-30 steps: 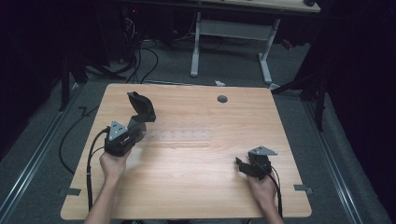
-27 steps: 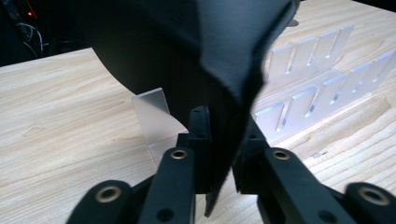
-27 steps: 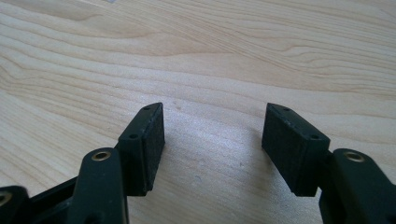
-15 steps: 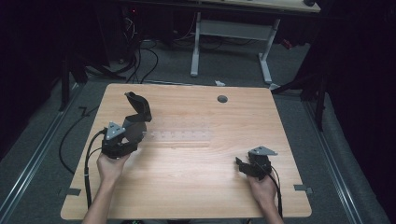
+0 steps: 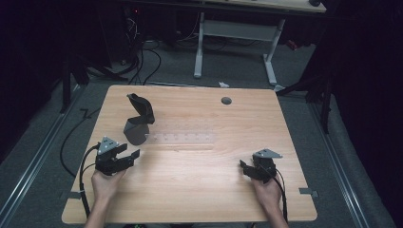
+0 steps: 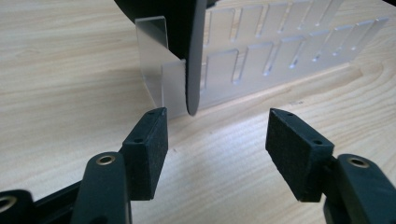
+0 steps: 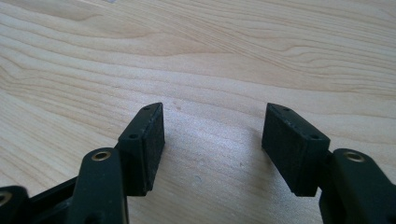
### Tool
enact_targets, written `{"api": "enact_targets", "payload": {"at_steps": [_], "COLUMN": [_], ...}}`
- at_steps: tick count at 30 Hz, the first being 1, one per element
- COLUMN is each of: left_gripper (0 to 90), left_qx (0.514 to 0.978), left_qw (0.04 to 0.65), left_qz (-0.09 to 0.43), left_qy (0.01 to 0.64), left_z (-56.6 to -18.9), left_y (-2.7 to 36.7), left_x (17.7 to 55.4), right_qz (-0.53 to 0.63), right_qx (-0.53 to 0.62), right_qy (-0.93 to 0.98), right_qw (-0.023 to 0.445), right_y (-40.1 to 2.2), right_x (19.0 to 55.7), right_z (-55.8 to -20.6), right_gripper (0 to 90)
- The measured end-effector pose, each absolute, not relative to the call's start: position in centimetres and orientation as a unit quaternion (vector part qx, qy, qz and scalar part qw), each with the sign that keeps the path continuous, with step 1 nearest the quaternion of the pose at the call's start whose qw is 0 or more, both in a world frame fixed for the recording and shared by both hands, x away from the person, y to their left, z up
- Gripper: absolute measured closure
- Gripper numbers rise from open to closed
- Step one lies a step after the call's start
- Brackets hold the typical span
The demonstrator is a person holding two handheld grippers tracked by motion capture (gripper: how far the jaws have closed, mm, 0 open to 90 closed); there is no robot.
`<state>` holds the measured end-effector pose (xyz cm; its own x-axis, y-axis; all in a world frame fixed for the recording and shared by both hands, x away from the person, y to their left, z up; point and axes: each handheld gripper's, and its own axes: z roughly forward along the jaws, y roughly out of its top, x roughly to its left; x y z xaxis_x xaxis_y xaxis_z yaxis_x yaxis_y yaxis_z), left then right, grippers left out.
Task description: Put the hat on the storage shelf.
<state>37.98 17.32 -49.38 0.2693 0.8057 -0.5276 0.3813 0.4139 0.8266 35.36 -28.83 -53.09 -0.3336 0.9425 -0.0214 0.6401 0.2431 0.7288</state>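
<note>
My left gripper sits near the table's eight o'clock edge, its jaws spread wide with nothing between them. Through the left gripper view I see both black pads parted over bare wood, and just past them, toward twelve o'clock, the lower edge of a dark curved piece standing against a clear plastic rack with rows of slots. My right gripper rests near the table's four o'clock edge, likewise open and holding nothing; its own view gives me only wood grain between the pads. From the high view, the dark curved object stands upright at about ten o'clock on the wooden table, at the left end of the clear rack, apart from my left gripper.
</note>
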Motion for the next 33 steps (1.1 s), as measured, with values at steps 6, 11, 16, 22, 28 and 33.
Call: {"api": "enact_targets", "payload": {"at_steps": [6, 11, 16, 22, 28, 33], "left_gripper": [38.2, 37.8, 37.2, 37.7, 38.4, 37.4], "left_qx": [0.526, 0.53, 0.54, 0.544, 0.554, 0.558], "left_qw": [0.597, 0.59, 0.58, 0.574, 0.559, 0.554], "left_qz": [0.168, 0.163, 0.163, 0.17, 0.18, 0.182], "left_qy": [0.582, 0.586, 0.587, 0.588, 0.59, 0.59], "left_z": [-50.6, -51.6, -52.5, -53.4, -54.4, -54.5], "left_y": [17.1, 16.8, 16.4, 15.8, 15.3, 15.2], "left_x": [36.9, 36.3, 35.9, 35.8, 35.8, 36.0], "right_qz": [0.319, 0.319, 0.318, 0.318, 0.318, 0.319], "right_qx": [0.526, 0.526, 0.527, 0.527, 0.527, 0.528], "right_qy": [0.752, 0.752, 0.752, 0.752, 0.751, 0.751], "right_qw": [0.237, 0.237, 0.237, 0.237, 0.237, 0.236], "right_y": [-28.8, -28.8, -28.8, -28.8, -28.8, -28.7], "right_x": [35.4, 35.4, 35.4, 35.4, 35.4, 35.4], "right_z": [-53.1, -53.1, -53.1, -53.1, -53.1, -53.1], "right_gripper": [39.3, 39.3, 39.2, 39.2, 39.1, 39.1]}}
